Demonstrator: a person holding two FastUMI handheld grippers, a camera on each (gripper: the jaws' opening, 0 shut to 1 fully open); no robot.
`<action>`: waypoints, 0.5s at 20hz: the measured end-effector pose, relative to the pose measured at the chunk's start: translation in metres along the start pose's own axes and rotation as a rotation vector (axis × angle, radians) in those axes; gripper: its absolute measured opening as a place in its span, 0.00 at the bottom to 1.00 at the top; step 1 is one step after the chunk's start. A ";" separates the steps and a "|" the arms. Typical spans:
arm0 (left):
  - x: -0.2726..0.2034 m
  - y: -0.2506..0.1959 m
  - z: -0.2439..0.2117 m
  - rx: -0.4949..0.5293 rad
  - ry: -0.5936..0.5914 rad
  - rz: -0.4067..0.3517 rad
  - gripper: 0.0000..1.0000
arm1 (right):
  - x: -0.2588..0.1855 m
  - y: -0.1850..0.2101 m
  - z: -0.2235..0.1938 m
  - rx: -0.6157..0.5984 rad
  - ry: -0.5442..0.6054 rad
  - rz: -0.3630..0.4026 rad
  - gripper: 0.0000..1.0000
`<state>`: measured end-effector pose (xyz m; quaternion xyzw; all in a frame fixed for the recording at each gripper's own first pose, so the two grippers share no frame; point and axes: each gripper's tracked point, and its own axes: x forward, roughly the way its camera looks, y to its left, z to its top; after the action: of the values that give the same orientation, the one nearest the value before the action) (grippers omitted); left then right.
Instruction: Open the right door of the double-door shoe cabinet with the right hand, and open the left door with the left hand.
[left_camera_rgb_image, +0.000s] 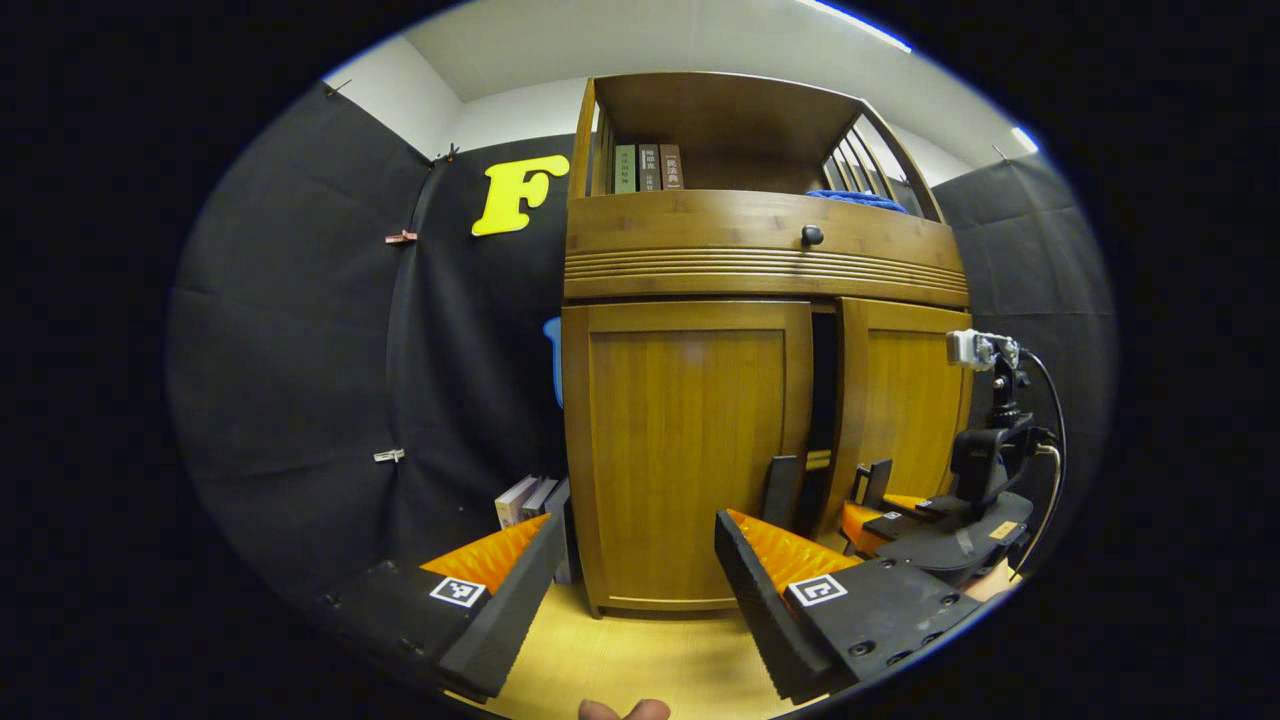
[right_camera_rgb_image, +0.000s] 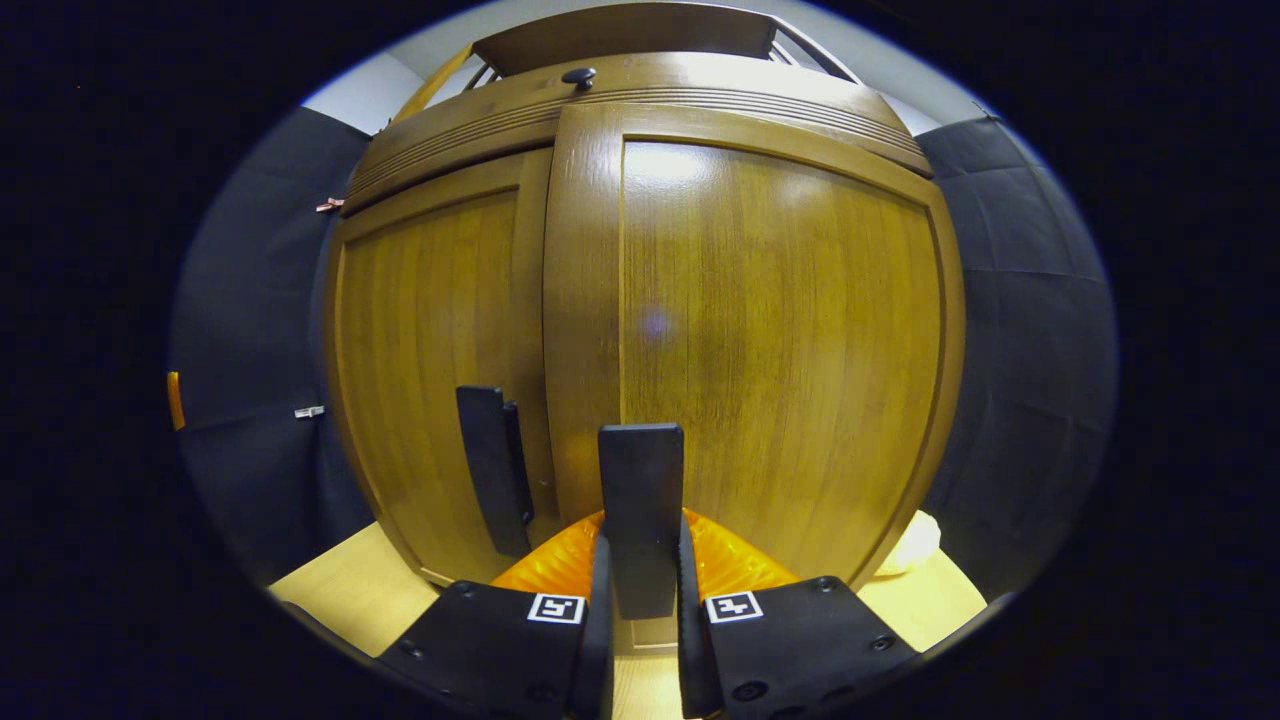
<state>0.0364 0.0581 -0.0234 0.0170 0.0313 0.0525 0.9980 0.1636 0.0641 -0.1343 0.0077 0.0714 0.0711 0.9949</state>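
Note:
The wooden shoe cabinet stands in front of me. In the left gripper view its left door (left_camera_rgb_image: 690, 450) is closed, with a dark upright handle (left_camera_rgb_image: 780, 490) at its inner edge. The right door (left_camera_rgb_image: 900, 400) stands slightly ajar, a dark gap beside it. My left gripper (left_camera_rgb_image: 638, 520) is open, a short way in front of the left door and holding nothing. My right gripper (left_camera_rgb_image: 872, 490) is at the right door's handle. In the right gripper view my right gripper (right_camera_rgb_image: 642, 560) is shut on the right door's handle (right_camera_rgb_image: 640, 500). The left door's handle (right_camera_rgb_image: 492, 470) is just to its left.
A drawer with a round knob (left_camera_rgb_image: 812, 236) sits above the doors. The open shelf on top holds books (left_camera_rgb_image: 648, 167) and a blue cloth (left_camera_rgb_image: 860, 200). More books (left_camera_rgb_image: 530, 497) stand on the wooden floor (left_camera_rgb_image: 640, 660) left of the cabinet. Black cloth walls close both sides.

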 end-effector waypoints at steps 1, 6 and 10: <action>-0.004 0.000 0.000 0.001 -0.001 0.000 0.94 | -0.006 -0.001 0.001 0.001 0.001 0.001 0.29; -0.020 0.001 -0.003 -0.005 0.000 0.004 0.94 | -0.038 -0.015 -0.004 0.005 0.005 -0.013 0.29; -0.029 -0.003 -0.005 -0.009 0.000 0.004 0.94 | -0.060 -0.026 -0.005 0.007 0.009 -0.023 0.29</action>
<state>0.0073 0.0522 -0.0266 0.0124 0.0311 0.0544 0.9980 0.1082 0.0295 -0.1320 0.0100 0.0761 0.0592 0.9953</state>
